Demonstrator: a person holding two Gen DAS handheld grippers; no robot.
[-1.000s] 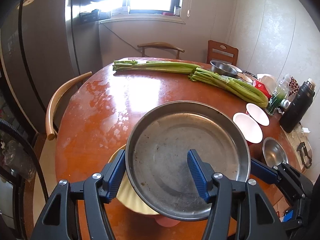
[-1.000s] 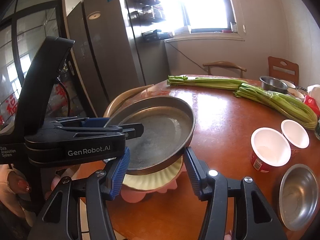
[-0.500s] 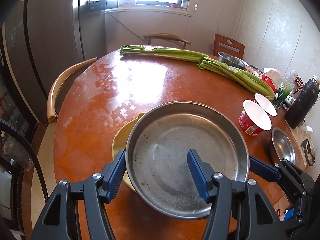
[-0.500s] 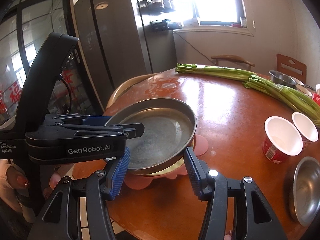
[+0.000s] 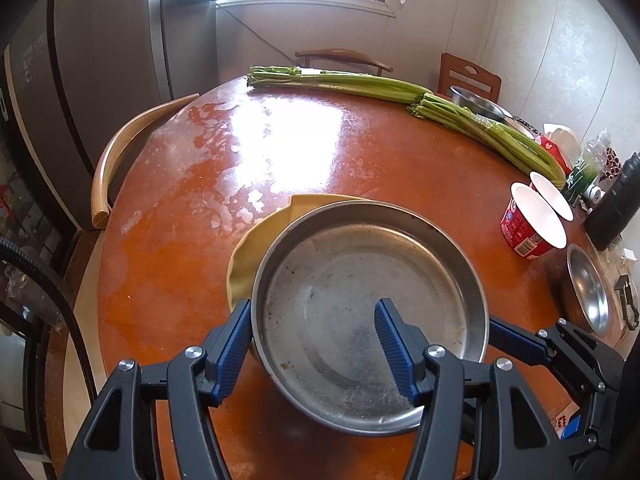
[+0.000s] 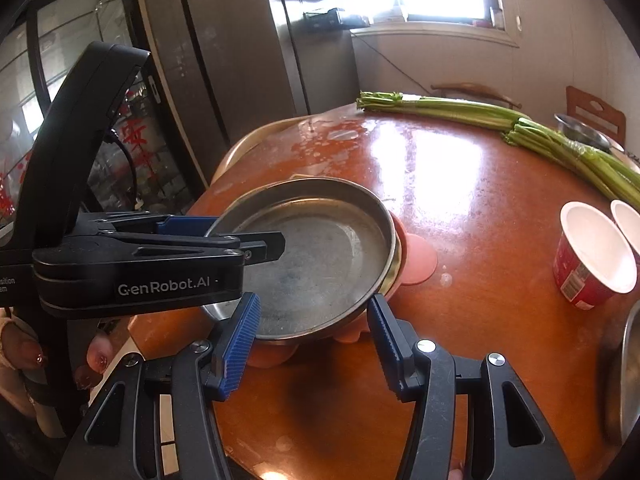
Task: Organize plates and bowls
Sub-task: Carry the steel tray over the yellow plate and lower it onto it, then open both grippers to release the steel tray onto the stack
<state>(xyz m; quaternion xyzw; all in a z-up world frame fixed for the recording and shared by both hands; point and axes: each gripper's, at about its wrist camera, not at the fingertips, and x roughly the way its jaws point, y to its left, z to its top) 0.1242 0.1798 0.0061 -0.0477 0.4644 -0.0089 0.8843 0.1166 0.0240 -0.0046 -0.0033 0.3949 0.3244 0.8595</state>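
A round steel pan [image 5: 360,300] hangs level just over a yellow plate [image 5: 256,248] that lies on a pink plate [image 6: 418,260] at the near side of the round table [image 5: 320,160]. My left gripper [image 5: 314,308] is shut on the pan's near-left rim, with one pad outside the wall and one inside. In the right wrist view the left gripper [image 6: 240,236] reaches in from the left. My right gripper [image 6: 313,302] is shut on the pan's [image 6: 320,256] other edge, and one of its fingers [image 5: 516,338] shows at the pan's right rim.
Long celery bunches [image 5: 400,92] lie across the far side. Two red paper cups [image 5: 532,220], a small steel bowl [image 5: 588,296] and a black flask [image 5: 616,208] stand at the right. Another steel bowl [image 5: 476,100] sits far back. A wooden chair [image 5: 120,152] is at the left edge.
Both grippers have come down with the pan between them. The pan now sits close over the yellow and pink plates, where it hung well above them before.
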